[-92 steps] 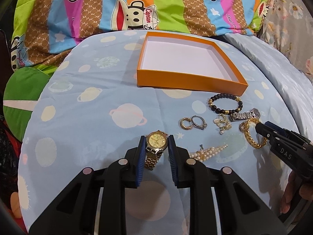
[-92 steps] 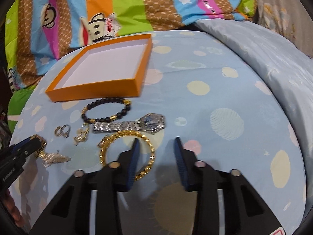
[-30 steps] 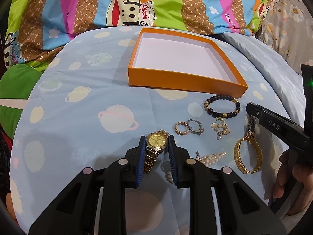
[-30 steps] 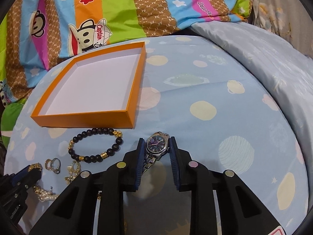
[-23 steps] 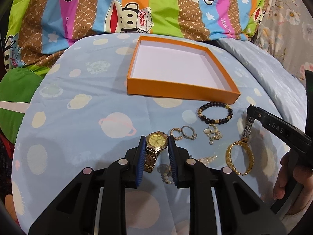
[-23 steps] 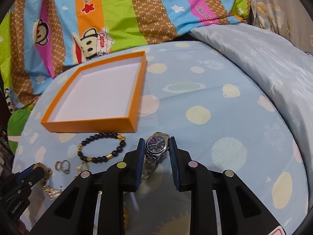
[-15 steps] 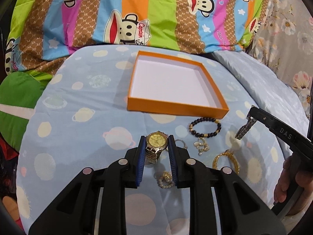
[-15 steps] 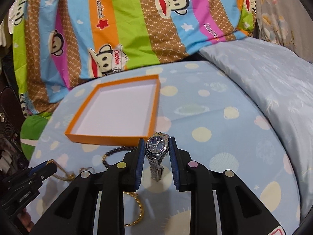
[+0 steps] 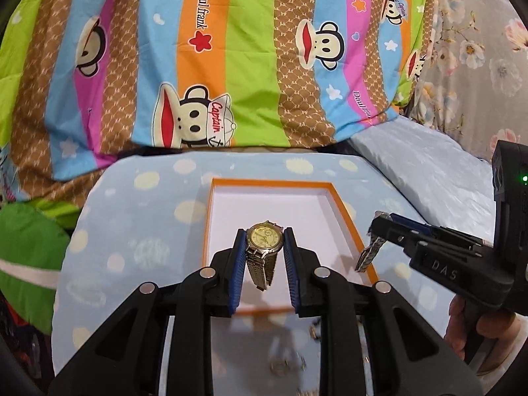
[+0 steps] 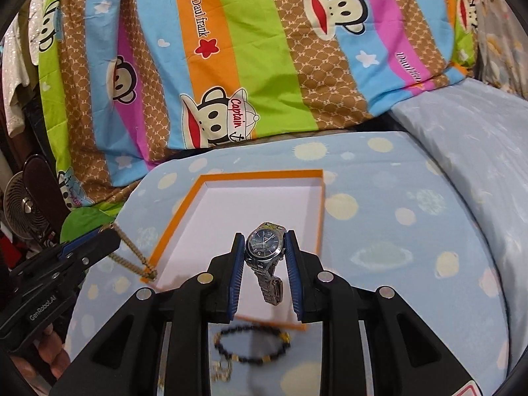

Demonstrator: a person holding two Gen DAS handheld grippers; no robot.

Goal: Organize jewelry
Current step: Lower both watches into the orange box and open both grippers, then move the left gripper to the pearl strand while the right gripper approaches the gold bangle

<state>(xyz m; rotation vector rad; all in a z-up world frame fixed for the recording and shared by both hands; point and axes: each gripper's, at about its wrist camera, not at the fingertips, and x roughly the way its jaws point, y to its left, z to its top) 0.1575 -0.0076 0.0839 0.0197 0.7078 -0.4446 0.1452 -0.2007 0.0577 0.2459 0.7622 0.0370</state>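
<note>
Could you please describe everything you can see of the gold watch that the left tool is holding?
The gold watch has a round pale-gold dial in a metal case with a crown at the top. The left tool is shut on the case sides, dial facing the camera. Its gold-and-silver link band hangs down freely between the fingers, above the white floor of the orange box, touching nothing else.

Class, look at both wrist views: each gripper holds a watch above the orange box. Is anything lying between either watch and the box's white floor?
Nothing visible. The left gripper holds the gold watch and the right gripper the silver watch over the orange box, whose white floor looks bare. The black bead bracelet lies outside it.
</note>
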